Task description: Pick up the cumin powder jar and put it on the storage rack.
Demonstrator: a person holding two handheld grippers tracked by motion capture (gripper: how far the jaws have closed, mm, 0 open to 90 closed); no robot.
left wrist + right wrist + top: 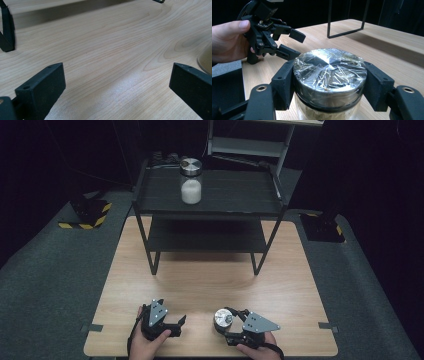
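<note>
Silver-lidded glass jar (329, 82) stands on the wooden tabletop (210, 285), clamped at its foil-wrapped round lid between the right gripper's (329, 85) black fingers (283, 85). The grasp looks made; next probably comes a steady upright lift, perhaps toward the black shelf (235, 192). Left gripper (172, 326) rests beside, fingers apart, empty.

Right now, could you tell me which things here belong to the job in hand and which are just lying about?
In the job:
- right gripper, shut on the near jar
- left gripper, open

Lying about:
- black shelf rack
- jar of white powder on it
</note>
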